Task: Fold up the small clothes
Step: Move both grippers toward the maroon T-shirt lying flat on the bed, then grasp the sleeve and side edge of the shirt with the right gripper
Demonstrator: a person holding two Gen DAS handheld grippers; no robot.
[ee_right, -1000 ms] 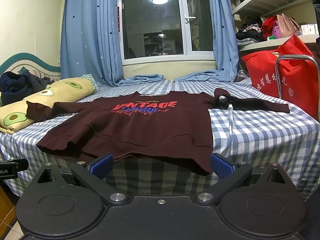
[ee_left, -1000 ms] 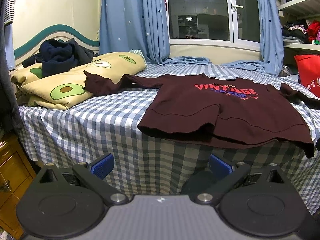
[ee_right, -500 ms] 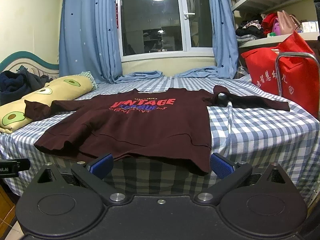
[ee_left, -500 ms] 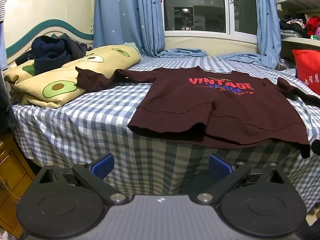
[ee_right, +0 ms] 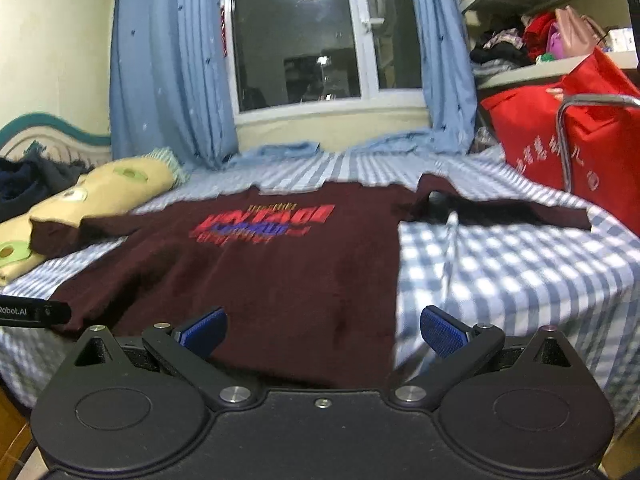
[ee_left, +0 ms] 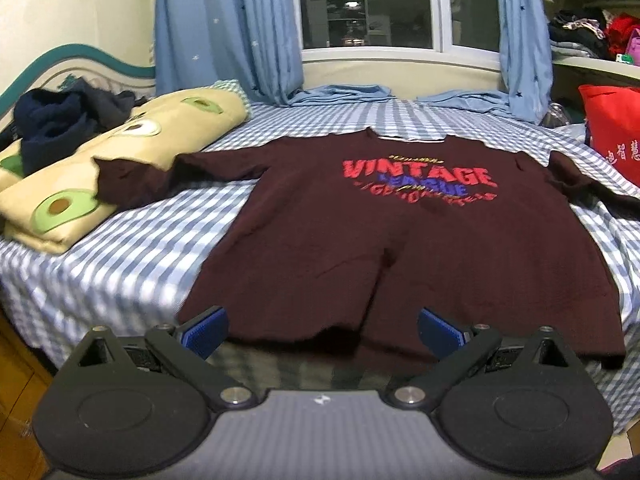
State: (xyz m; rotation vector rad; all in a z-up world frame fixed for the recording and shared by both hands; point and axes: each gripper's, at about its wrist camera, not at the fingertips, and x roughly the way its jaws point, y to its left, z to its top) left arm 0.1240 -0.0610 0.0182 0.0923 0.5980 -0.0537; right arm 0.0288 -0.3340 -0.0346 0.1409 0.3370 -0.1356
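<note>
Bed (ee_left: pixel 132 252) with blue-and-white checked sheet, filling the middle of both views; teal-trimmed headboard (ee_left: pixel 76 58) at its left end

Folded yellow quilt (ee_left: pixel 120 148) with avocado print, on the left part of the bed

Heap of dark navy clothes (ee_left: pixel 60 120), on top of the quilt near the headboard

Blue curtains (ee_right: pixel 168 80) with small star print, hanging either side of the window, their hems lying on the far edge of the bed

Window (ee_right: pixel 304 36), white frame, dark outside, a ceiling lamp reflected in the glass

Red bag (ee_right: pixel 540 136) with white lettering, beside the bed's right end

Shelves (ee_right: pixel 548 28) on the right wall, holding clothes and bags

Metal tube frame (ee_right: pixel 564 136), in front of the red bag
</note>
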